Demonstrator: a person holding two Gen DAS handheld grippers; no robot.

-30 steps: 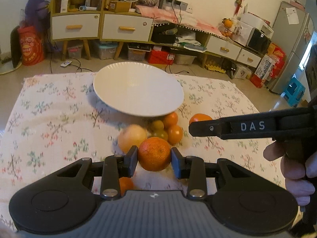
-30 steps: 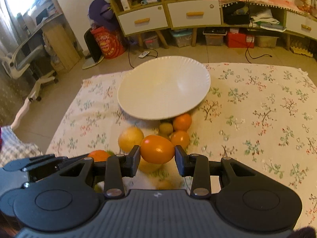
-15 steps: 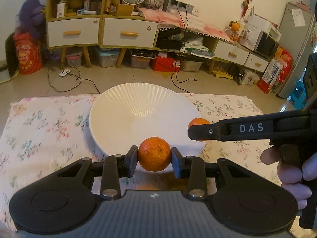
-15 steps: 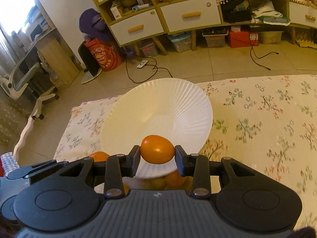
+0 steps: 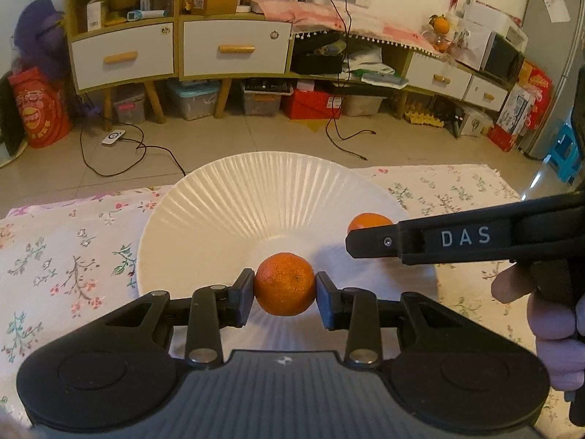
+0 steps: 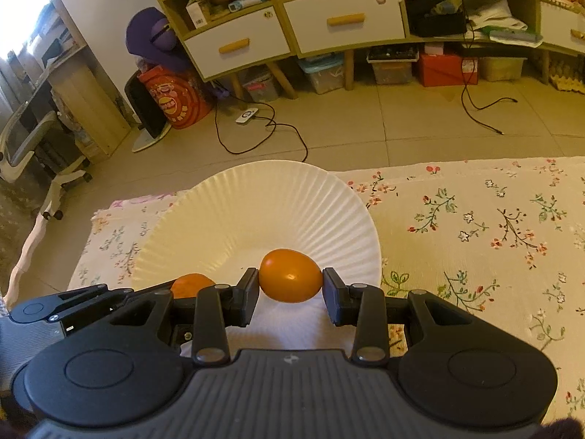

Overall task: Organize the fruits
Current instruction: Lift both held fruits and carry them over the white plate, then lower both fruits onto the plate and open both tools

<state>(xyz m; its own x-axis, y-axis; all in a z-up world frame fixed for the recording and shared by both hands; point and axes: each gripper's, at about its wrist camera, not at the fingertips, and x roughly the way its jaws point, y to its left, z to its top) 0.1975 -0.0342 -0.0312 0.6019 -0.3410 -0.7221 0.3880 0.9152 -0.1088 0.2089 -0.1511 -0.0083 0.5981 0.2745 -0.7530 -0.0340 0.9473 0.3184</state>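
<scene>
A rough-skinned mandarin sits squeezed between the pads of my left gripper, which is shut on it just above the near half of the white ribbed plate. In the right wrist view, a smooth orange fruit is clamped in my right gripper, also above the plate. The two grippers hang side by side. The right gripper's finger crosses the left view with its fruit at the tip. The left gripper's mandarin shows at the lower left of the right view.
The plate lies near the far edge of a floral cloth. Bare tiled floor with cables lies beyond, then low cabinets with drawers. A hand grips the right tool's handle at the right edge.
Both grippers have carried their fruits forward and slightly down, from over the pile of loose fruit to over the plate. The pile has dropped out of view. Neither grip has changed.
</scene>
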